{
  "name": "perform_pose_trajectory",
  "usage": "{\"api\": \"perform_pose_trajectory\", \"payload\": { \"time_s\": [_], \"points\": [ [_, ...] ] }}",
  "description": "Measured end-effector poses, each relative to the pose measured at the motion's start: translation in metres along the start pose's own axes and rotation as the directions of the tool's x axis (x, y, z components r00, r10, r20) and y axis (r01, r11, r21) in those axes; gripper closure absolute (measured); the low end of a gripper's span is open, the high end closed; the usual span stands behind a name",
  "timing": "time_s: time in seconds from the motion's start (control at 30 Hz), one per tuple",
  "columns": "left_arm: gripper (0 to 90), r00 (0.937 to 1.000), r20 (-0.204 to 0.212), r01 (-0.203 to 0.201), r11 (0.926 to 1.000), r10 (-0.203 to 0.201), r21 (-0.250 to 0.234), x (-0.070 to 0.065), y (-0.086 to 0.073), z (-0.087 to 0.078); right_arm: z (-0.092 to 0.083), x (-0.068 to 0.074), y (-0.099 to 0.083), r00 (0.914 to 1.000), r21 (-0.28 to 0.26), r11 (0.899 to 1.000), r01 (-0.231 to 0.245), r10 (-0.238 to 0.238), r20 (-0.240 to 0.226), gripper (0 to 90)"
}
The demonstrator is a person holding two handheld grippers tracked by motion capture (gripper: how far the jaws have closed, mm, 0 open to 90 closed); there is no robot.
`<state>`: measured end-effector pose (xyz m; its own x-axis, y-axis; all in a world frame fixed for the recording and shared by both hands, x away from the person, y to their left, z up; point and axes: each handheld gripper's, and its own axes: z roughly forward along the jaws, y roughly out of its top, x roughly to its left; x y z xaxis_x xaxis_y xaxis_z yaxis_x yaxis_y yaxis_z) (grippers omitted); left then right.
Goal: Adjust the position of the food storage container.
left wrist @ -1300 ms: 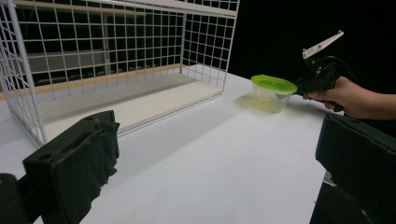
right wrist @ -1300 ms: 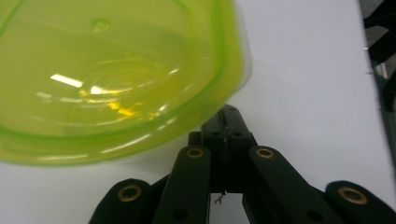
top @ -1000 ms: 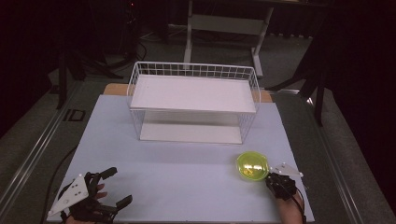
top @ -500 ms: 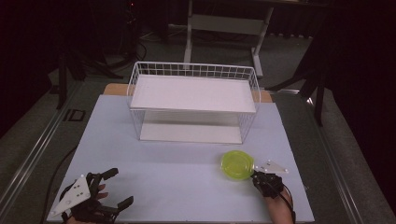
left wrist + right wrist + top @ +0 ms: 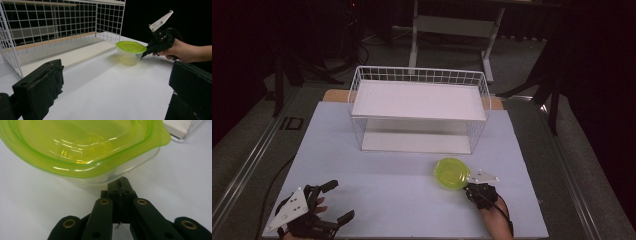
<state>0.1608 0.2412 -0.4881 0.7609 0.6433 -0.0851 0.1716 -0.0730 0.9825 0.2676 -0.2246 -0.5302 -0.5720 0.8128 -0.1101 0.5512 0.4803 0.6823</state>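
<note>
At the near left corner of the table (image 5: 412, 190), the left gripper (image 5: 334, 200) lay low, the person's hand wrapped around its body and a grey three-cornered plate on top. Its two black jaws, faced with rough foam-like pads, stood spread wide with nothing between them, pointing up the table and to the right.

Toward the near right, the right hand (image 5: 492, 212) came in from the near edge, forearm straight and wrist level, and carried the right gripper (image 5: 469, 186) aimed up the table and slightly left. In the right gripper view the jaws were pressed together, their black linkage arms with brass-coloured rivets folded to a narrow tip. That tip met the clear wall of the container (image 5: 452, 173) just under the lid's rim; nothing was pinched between the jaws.

The container stood upright on the smooth, matte white table, right of centre. It was a small tub of clear, glossy plastic with rounded corners, capped by a translucent yellow-green lid (image 5: 131, 46) with a raised rim and a small tab at one corner.

Beyond it, toward the far edge, stood a white wire basket (image 5: 419, 80), a rectangular grid of thin rods holding two flat white shelves, one above the other.
</note>
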Motion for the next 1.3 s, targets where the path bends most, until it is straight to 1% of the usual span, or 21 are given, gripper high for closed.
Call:
{"api": "perform_pose_trajectory", "payload": {
  "time_s": [0.1, 0.2, 0.27, 0.33, 0.43, 0.5, 0.53, 0.6, 0.67, 0.73, 0.8, 0.87, 1.03, 1.17, 1.23, 1.3],
  "points": [
    [0.3, 1.0, 0.001, -0.001, 1.0, 0.001, -0.001, -0.001, 0.0, 0.0, 0.004, 0.002, 0.008, 0.9996, -0.017, 1.0, -0.025, 0.025, -0.011, 89.9],
    [0.4, 1.0, 0.002, -0.003, 1.0, 0.003, -0.001, -0.001, 0.0, 0.0, 0.01, 0.005, 0.017, 0.9998, -0.025, 1.0, -0.016, 0.015, -0.012, 89.9],
    [0.4, 1.0, 0.002, 0.001, 1.0, -0.001, -0.001, -0.001, 0.0, 0.0, 0.015, 0.006, 0.021, 0.9989, -0.029, 0.999, -0.037, 0.037, -0.028, 89.9],
    [0.4, 1.0, 0.003, 0.0, 1.0, 0.0, -0.002, -0.001, 0.0, -0.001, 0.02, 0.01, 0.026, 0.9991, -0.029, 0.999, -0.03, 0.029, -0.03, 89.9],
    [0.4, 1.0, 0.007, -0.001, 1.0, 0.001, 0.001, 0.0, 0.0, 0.0, 0.026, 0.016, 0.033, 0.9987, -0.036, 0.999, -0.027, 0.026, -0.045, 89.9],
    [0.4, 1.0, 0.007, -0.001, 1.0, 0.001, 0.003, 0.0, 0.0, 0.0, 0.031, 0.02, 0.038, 0.997, -0.047, 0.998, -0.045, 0.042, -0.064, 89.9],
    [0.4, 1.0, 0.009, 0.0, 1.0, 0.0, 0.002, 0.0, 0.0, 0.0, 0.033, 0.023, 0.041, 0.9971, -0.046, 0.998, -0.039, 0.036, -0.067, 89.9],
    [0.4, 1.0, 0.009, -0.001, 1.0, 0.001, 0.003, -0.001, 0.0, 0.0, 0.039, 0.031, 0.046, 0.9976, -0.043, 0.999, -0.009, 0.006, -0.068, 89.9],
    [0.4, 0.9999, 0.01, -0.003, 1.0, 0.003, 0.004, -0.001, 0.0, -0.001, 0.043, 0.035, 0.049, 0.9966, -0.044, 0.999, -0.007, 0.004, -0.083, 89.9],
    [0.3, 1.0, 0.008, -0.004, 1.0, 0.004, 0.004, -0.001, 0.0, -0.001, 0.046, 0.041, 0.051, 0.9963, -0.04, 0.999, -0.001, -0.003, -0.086, 89.9],
    [0.4, 0.9999, 0.01, -0.001, 1.0, 0.001, 0.005, -0.001, 0.0, -0.001, 0.049, 0.043, 0.052, 0.9951, -0.04, 0.999, -0.002, -0.002, -0.098, 89.9],
    [0.4, 0.9999, 0.01, -0.001, 1.0, 0.001, 0.003, -0.001, 0.0, -0.001, 0.051, 0.047, 0.054, 0.9956, -0.048, 0.999, 0.0, -0.005, -0.094, 89.8],
    [0.4, 0.9999, 0.012, 0.001, 1.0, -0.001, 0.005, -0.002, -0.001, -0.001, 0.057, 0.051, 0.062, 0.9941, -0.053, 0.998, -0.013, 0.007, -0.108, 89.8],
    [0.4, 0.9999, 0.014, 0.003, 1.0, -0.003, 0.005, -0.002, -0.001, -0.001, 0.064, 0.055, 0.069, 0.9933, -0.061, 0.998, -0.013, 0.006, -0.115, 89.8],
    [0.3, 0.9999, 0.016, 0.005, 1.0, -0.005, 0.005, -0.001, -0.001, -0.001, 0.066, 0.058, 0.071, 0.9943, -0.07, 0.998, -0.012, 0.004, -0.106, 89.1],
    [0.4, 0.9999, 0.017, 0.003, 1.0, -0.003, 0.004, -0.001, -0.001, -0.001, 0.069, 0.06, 0.073, 0.9929, -0.074, 0.997, -0.017, 0.008, -0.119, 87.4]
  ]
}}
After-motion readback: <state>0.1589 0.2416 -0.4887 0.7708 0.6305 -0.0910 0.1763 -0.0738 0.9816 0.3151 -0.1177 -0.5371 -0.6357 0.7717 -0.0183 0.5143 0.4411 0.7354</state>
